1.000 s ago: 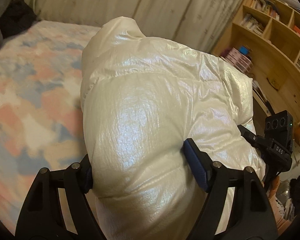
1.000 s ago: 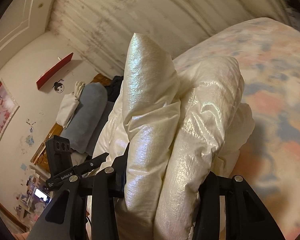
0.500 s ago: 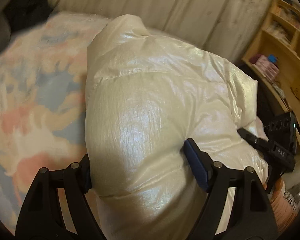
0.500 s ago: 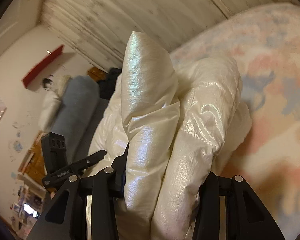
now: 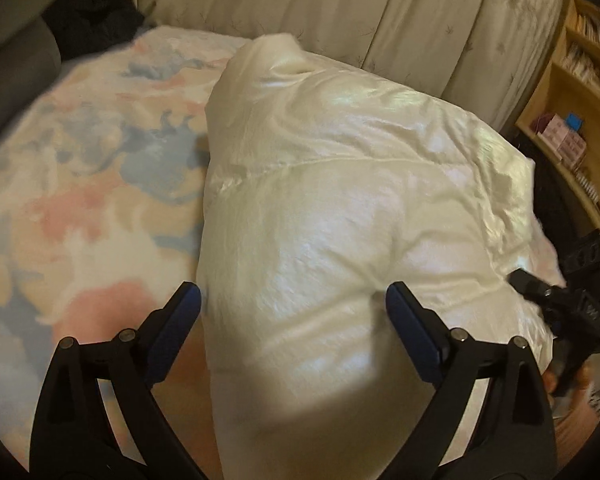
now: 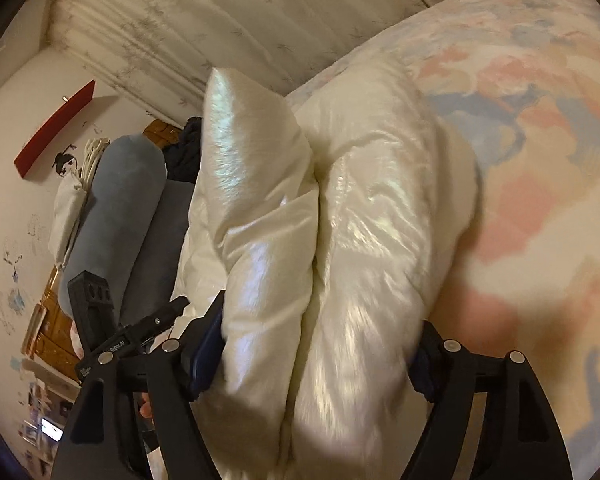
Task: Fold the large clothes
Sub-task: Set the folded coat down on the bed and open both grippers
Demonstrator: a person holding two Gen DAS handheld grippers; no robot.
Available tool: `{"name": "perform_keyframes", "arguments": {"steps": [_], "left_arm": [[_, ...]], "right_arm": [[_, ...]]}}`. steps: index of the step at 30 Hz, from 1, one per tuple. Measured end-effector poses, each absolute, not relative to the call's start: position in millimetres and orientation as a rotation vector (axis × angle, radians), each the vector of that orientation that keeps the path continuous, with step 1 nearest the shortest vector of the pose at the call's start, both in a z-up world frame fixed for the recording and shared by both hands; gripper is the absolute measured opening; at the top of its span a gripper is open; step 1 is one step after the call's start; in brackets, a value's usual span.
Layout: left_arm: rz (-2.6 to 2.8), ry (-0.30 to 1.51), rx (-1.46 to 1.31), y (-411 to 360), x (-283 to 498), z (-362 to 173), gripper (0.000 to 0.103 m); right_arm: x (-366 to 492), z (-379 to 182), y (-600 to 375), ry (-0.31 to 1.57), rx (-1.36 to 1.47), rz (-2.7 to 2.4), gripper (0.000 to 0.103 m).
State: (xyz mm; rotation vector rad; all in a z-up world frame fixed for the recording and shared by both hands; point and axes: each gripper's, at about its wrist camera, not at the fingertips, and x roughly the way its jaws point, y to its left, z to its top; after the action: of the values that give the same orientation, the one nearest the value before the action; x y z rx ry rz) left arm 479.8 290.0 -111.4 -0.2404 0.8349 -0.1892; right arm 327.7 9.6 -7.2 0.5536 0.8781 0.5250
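A puffy, glossy cream down jacket [image 5: 340, 200] lies folded in a bulky bundle on the bed's pastel pink-and-blue cover [image 5: 80, 200]. My left gripper [image 5: 292, 312] straddles the bundle's near end with its jaws opening. Its left pad [image 5: 180, 320] stands clear of the cloth, and its right pad [image 5: 404, 320] sits at the jacket's surface. In the right wrist view two thick folds of the jacket [image 6: 360, 200] bulge between the opening jaws of my right gripper [image 6: 316, 348], and the fabric still brushes the pads. Each view shows the other gripper at its edge [image 5: 572, 304] [image 6: 112, 332].
A pale patterned curtain [image 5: 380, 20] hangs behind the bed. A wooden bookshelf [image 5: 572, 100] stands to the right. A grey-blue bolster [image 6: 116, 208] and dark clothing [image 5: 92, 16] lie at the head of the bed. The bed cover [image 6: 540, 200] lies bare beside the jacket.
Both grippers came down and forward with the jacket, which now rests on the bed. Both pairs of jaws have spread wider, and the left gripper's left pad has come off the cloth.
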Motion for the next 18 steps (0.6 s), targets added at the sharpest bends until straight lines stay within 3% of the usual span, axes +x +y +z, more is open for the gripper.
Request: {"name": "perform_keyframes", "arguments": {"steps": [8,18], "left_arm": [[-0.14,0.815,-0.163,237.4,405.6,-69.3,0.093],[-0.12,0.748,-0.124,151.2,276.3,7.9,0.093]], "right_arm": [[262.0,38.4,-25.0,0.862,0.52,0.513,0.078],[121.5,142.9,-63.0,0.794,0.386,0.494,0.078]]}}
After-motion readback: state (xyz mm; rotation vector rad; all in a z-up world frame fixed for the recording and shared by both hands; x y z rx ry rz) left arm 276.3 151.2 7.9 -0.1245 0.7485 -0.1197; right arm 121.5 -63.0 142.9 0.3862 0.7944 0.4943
